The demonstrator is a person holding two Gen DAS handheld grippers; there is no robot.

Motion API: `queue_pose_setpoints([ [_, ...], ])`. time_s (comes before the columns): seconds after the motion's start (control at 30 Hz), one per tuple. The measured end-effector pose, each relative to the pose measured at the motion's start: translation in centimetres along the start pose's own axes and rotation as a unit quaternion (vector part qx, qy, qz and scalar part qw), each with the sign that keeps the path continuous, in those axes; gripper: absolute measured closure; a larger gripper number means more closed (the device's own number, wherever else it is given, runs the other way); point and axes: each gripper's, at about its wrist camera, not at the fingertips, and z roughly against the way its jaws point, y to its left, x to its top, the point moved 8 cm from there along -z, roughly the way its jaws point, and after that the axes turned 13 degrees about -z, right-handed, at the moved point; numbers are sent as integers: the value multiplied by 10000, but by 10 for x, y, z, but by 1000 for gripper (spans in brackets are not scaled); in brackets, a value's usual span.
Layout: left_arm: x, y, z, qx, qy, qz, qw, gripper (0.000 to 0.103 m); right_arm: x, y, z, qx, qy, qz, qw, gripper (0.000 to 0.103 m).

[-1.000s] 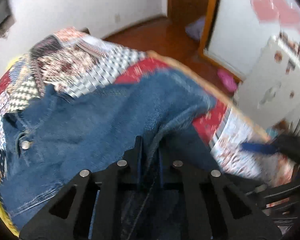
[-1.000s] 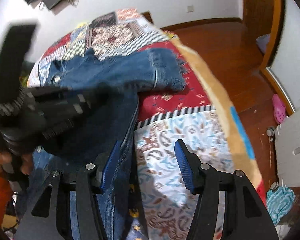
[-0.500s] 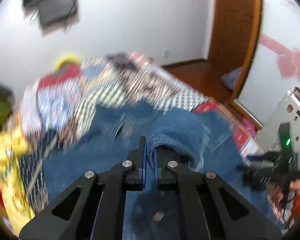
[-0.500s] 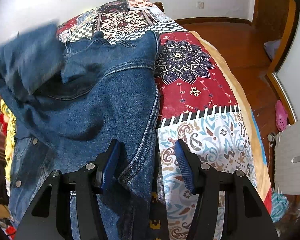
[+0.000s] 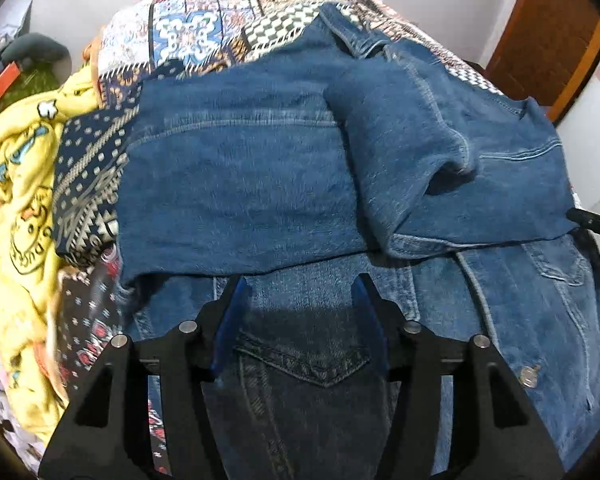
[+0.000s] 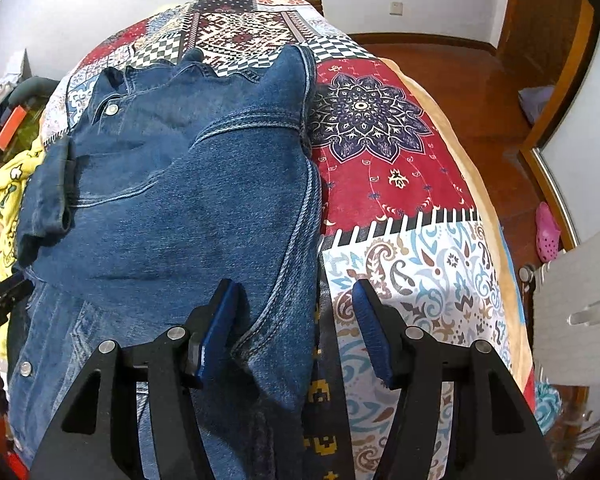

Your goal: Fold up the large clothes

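Note:
A blue denim jacket (image 5: 240, 184) lies spread on the patchwork bed cover (image 6: 380, 128). One sleeve (image 5: 400, 132) is folded across its body. My left gripper (image 5: 300, 292) hovers over the jacket's lower part above a chest pocket; its jaws are opening and no cloth is pinched between the pads. In the right wrist view the jacket (image 6: 180, 200) fills the left half. My right gripper (image 6: 294, 292) stands open over the jacket's right side seam, the denim edge lying loose between the fingers. A black tip of the right gripper (image 5: 596, 222) shows at the left wrist view's right edge.
A yellow printed garment (image 5: 20, 200) is heaped at the bed's left side, with a green plush (image 5: 32, 60) behind it. Right of the bed are the wooden floor (image 6: 460, 72), a pink shoe (image 6: 548, 232) and a white cabinet (image 6: 580, 300).
My left gripper swept across the jacket while shut on the sleeve, laid it over the jacket's body and let go; its jaws now stand apart. The right gripper has hardly moved.

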Motion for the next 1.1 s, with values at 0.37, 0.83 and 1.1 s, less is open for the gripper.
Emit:
queue_pose_setpoints([
  [0.37,64,-34,25,810,-828,-1336,9842,8,8,16,26,116,-200,-29,9997,45],
  [0.83,109,-17,-23,1238,-732,-997,9846,9,4,15,-15,-397,-97,424,9983,29],
  [1.1,66,95,14,1449,-752,381,9859,9,5,12,-14,-376,-91,456,9982,28],
])
